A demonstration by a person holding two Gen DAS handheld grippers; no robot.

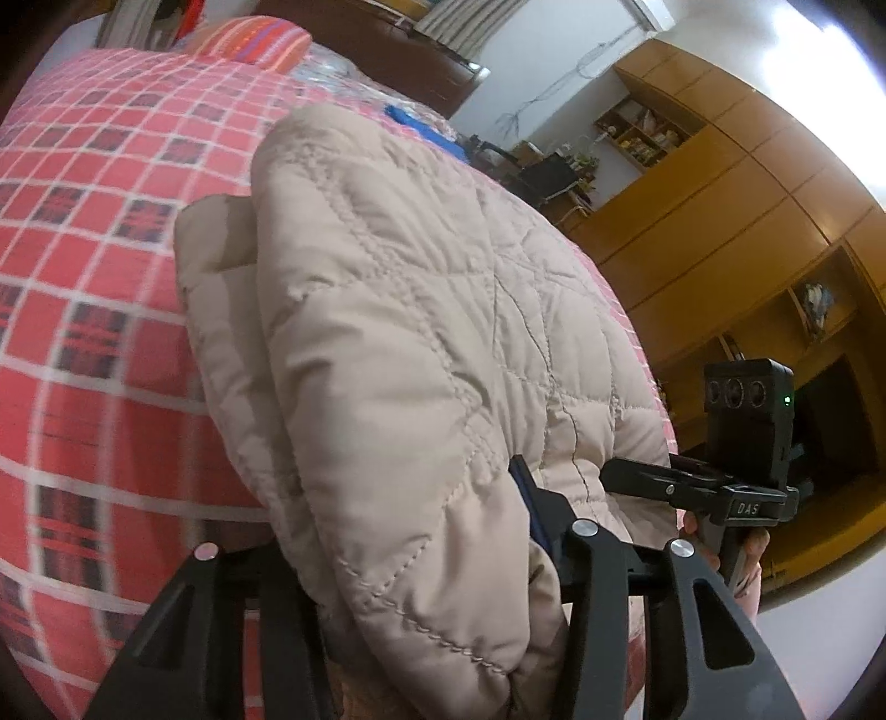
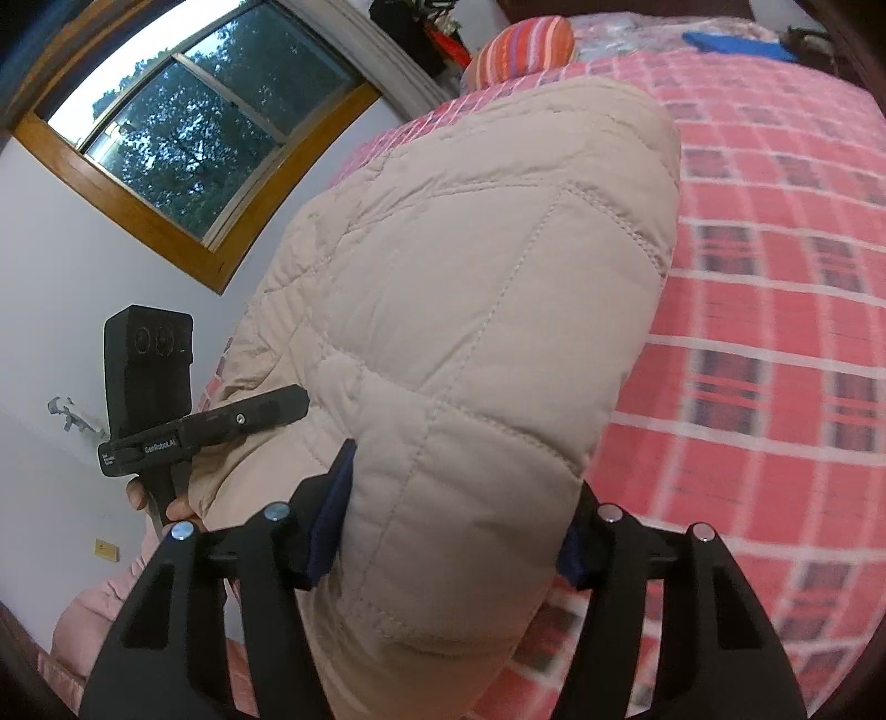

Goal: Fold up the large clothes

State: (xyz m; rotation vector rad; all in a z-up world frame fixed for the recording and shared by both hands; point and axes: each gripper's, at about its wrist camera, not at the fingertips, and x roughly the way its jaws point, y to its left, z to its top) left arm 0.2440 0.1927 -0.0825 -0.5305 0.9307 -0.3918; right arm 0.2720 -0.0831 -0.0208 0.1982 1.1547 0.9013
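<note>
1 jacket [image 1: 421, 310], 2 hand-held grippers clamped.

A red checked bedspread [image 1: 99, 310] covers the bed, with a striped pillow [image 2: 526, 44] near its head. Wooden cabinets [image 1: 736, 221] line one wall; a wood-framed window [image 2: 194, 133] shows trees.

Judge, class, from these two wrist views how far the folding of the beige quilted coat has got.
Done: the beige quilted coat already lies doubled into a thick bundle on the red checked bedspread. In hand: the left hand-held gripper and right hand-held gripper each clamp its near edge. Left: finishing the fold, laying the edge down and letting go.
</note>
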